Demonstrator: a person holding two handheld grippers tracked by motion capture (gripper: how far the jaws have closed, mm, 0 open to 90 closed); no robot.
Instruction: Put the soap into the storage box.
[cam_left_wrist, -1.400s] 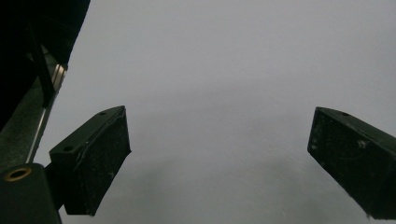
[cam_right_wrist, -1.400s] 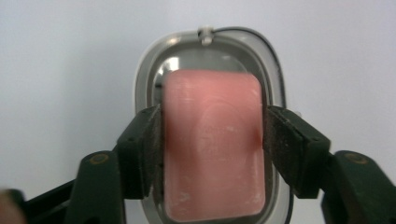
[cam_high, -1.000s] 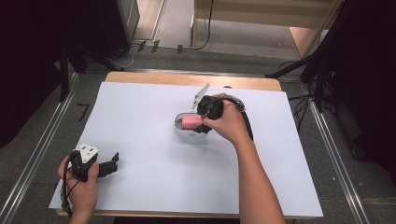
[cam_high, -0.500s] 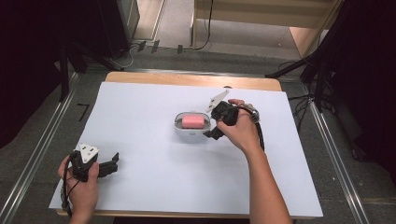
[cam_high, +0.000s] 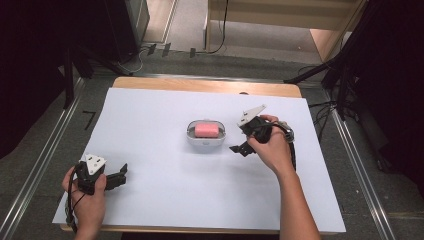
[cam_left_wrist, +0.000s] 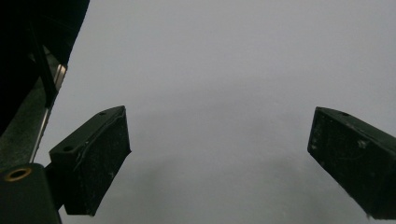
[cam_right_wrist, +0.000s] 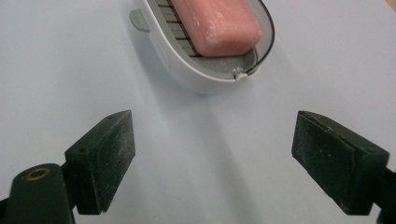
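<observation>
A pink soap bar (cam_high: 206, 130) (cam_right_wrist: 215, 23) lies in a white and grey soap dish (cam_high: 205, 142) (cam_right_wrist: 196, 77) in the middle of the white table sheet. My right gripper (cam_high: 239, 148) (cam_right_wrist: 212, 163) hovers just right of the dish, open, with nothing between its jaws; in the right gripper view the dish sits a short way beyond the fingertips. My left gripper (cam_high: 121, 175) (cam_left_wrist: 219, 161) rests near the table's front left corner, open and empty, over bare white sheet.
The white sheet (cam_high: 150, 115) covers a wooden table whose far edge (cam_high: 200, 85) shows at the back. Metal rails (cam_high: 45, 160) run along both sides. Dark stands and cables (cam_high: 345, 85) crowd the right rear floor.
My right gripper has let go of the soap dish and drawn back to the right, its jaws opened. The dish with the soap stays put. The left gripper has not moved.
</observation>
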